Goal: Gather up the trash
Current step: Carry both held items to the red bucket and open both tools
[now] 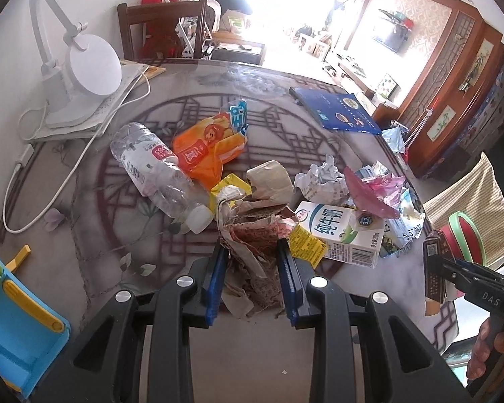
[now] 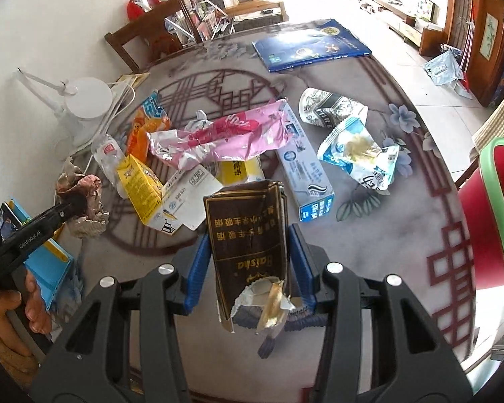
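Trash is being gathered from the table (image 1: 84,268), and most of it is still lying there. A crumpled brown paper wad (image 1: 252,252) is being clamped between the blue pads of the left hand-held gripper (image 1: 252,258), held clear above the table. A dark brown cigarette pack (image 2: 248,235), torn open at its foil end, is being gripped by the right hand-held gripper (image 2: 248,245), its jaws pressed against the pack's sides. So two pieces are judged to be in hand, and neither is yet being dropped anywhere; no bin or bag is being shown clearly in either view.

Much is being left for later: a clear plastic bottle (image 1: 154,174), an orange snack bag (image 1: 208,147), a white milk carton (image 1: 342,231), a yellow drink box (image 2: 141,188), a pink wrapper (image 2: 225,134), a long toothpaste box (image 2: 305,168), a blue-and-white snack packet (image 2: 359,154), a paper cup (image 2: 329,107) and a ball of white paper (image 1: 322,181).

Around the pile, a white desk lamp (image 1: 87,67) with its trailing cable and a blue book (image 1: 336,110) are being kept on the table; these are judged not to be trash. The lamp cable runs close beside the bottle, so snagging is being risked there.
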Motion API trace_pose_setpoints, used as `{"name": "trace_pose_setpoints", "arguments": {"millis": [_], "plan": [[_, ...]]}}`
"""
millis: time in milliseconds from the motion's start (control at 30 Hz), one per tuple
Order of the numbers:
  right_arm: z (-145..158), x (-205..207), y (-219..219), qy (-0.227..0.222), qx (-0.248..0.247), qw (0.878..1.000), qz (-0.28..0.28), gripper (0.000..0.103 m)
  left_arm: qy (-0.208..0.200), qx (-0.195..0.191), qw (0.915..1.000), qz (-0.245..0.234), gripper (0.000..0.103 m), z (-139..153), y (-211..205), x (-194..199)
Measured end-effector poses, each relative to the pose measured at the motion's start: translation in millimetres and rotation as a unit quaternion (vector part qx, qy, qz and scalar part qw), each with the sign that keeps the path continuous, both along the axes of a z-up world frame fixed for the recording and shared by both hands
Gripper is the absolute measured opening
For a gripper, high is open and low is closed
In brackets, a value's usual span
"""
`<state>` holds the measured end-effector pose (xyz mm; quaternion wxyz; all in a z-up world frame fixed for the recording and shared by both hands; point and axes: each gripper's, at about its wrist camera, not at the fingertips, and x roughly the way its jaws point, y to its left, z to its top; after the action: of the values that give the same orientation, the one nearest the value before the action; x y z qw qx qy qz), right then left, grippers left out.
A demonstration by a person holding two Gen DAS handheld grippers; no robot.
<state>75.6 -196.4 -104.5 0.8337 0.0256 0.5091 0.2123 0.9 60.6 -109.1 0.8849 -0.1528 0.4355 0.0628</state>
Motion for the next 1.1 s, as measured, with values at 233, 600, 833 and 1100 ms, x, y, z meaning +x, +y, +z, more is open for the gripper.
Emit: {"name": "trace_pose_setpoints", "arguments": {"millis": [233, 600, 833, 1100], "plan": [[6, 1, -14, -0.009, 0.012, 1.0, -0.003, 0.045, 0.004, 0.003, 1.0, 0.005, 0.027, 3, -11, 1], [13, 9, -62, -0.017, 0.021, 1.0, -0.012, 0.045, -0.002, 0.006, 1.0, -0.002, 0.027, 12, -60, 10], [12, 16, -103, -0.014, 0.028, 0.999, -0.016, 0.045, -0.001, 0.01, 0.9999, -0.007, 0.027, 15, -102, 15], [16, 22, -156, -0.023, 0.036, 0.999, -0.022, 0.045, 0.0, 0.011, 0.9999, -0.008, 0.028, 18, -153, 19]]}}
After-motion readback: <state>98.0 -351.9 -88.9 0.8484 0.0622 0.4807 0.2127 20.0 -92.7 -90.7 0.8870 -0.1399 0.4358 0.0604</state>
